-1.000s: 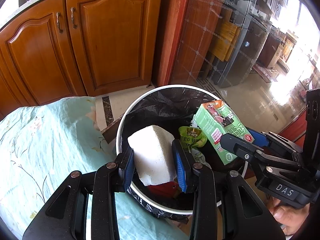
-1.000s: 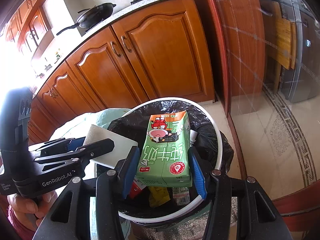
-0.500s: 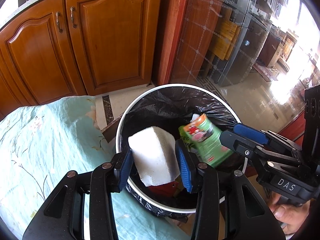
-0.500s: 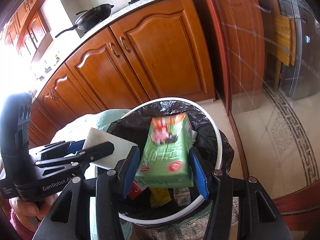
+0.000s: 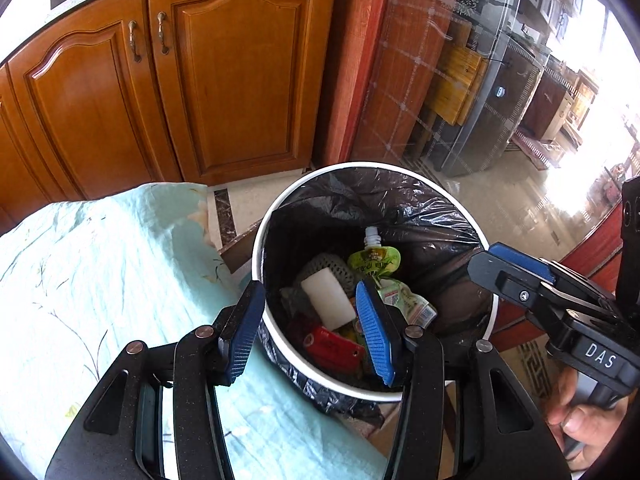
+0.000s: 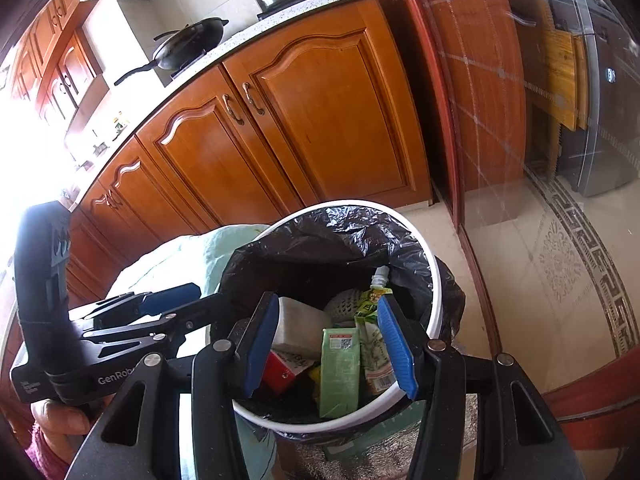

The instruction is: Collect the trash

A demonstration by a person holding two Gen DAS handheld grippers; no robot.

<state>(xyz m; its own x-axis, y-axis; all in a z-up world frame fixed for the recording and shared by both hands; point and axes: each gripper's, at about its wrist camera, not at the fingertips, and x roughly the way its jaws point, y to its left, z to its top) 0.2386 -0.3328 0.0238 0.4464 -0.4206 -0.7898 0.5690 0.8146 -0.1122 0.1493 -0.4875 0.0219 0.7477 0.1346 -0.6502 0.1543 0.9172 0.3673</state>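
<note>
1. The white foam block (image 5: 328,304) and green milk carton (image 6: 340,368) lie in the black-lined bin (image 5: 256,248) among pouches and wrappers.
2. Left hand-held gripper (image 5: 310,334), jaws just opened, holds nothing.
3. Right hand-held gripper (image 6: 330,346) gapes empty above.

Warm wooden cabinets (image 6: 304,120) under a speckled counter (image 6: 280,20); glossy pale tiled floor (image 6: 532,264); harsh window glare

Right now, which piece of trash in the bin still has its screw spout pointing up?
The green drink pouch at the far side; its white spout sticks upward, unlike the white foam block, green milk carton and red pack.
</note>
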